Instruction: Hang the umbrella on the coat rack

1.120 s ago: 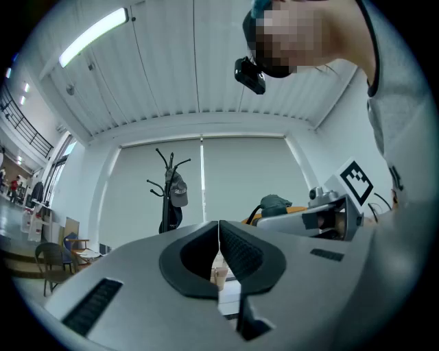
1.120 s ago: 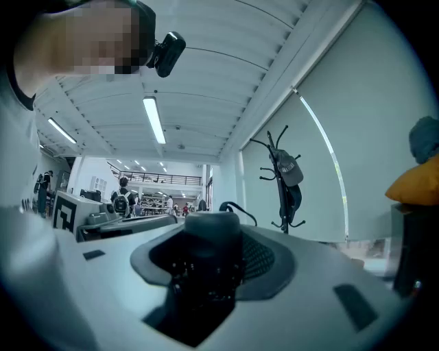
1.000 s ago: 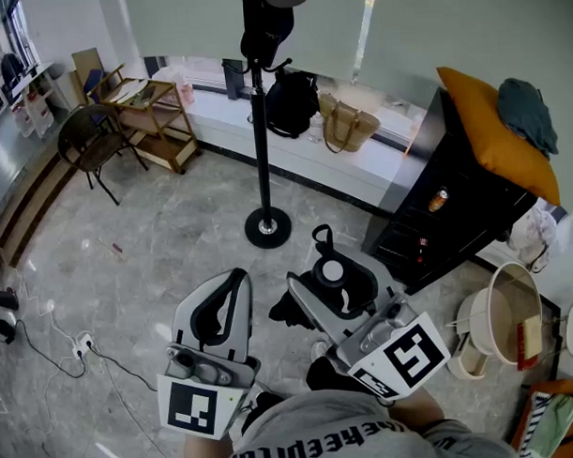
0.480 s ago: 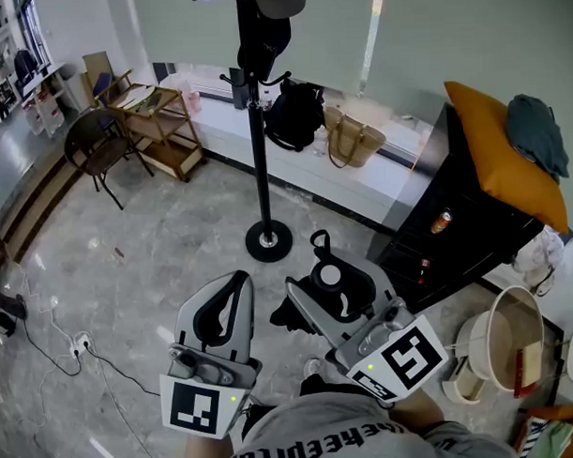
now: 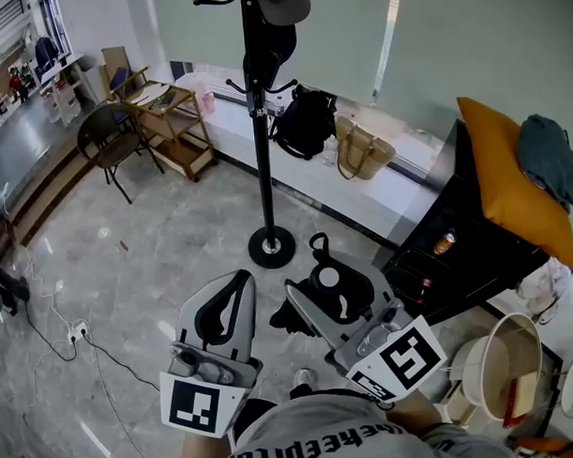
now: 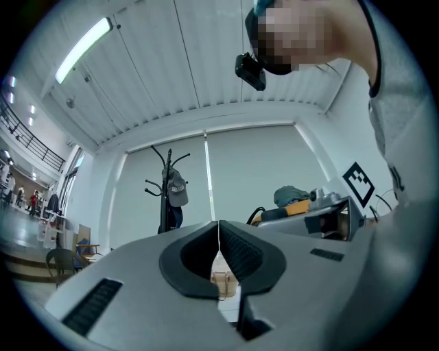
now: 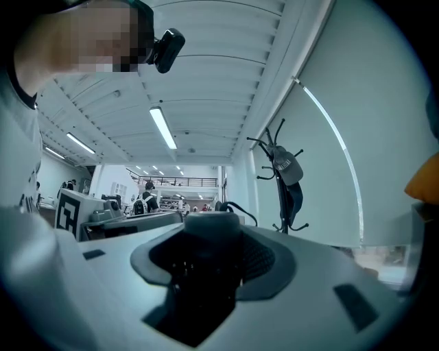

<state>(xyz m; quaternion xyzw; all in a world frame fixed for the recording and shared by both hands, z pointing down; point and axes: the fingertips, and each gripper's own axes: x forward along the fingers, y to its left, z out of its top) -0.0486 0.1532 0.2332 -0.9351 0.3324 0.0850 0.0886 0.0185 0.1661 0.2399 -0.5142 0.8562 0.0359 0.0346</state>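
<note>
Grey marble floor (image 5: 146,247), coat rack (image 5: 257,130) standing well ahead. The right gripper (image 5: 319,302) is clamping the folded black umbrella (image 5: 335,273): probably light, stiff-cored, slippery fabric. Its strap loop (image 5: 319,241) is looking hookable. The left gripper (image 5: 232,286) is closed, empty.

We hold two grey plastic grippers side by side, low before our chest, pointing forward. Our left gripper (image 5: 237,278) has its jaws pressed together on nothing. Our right gripper (image 5: 328,286) is clamped around a black folded umbrella (image 5: 354,289).
</note>
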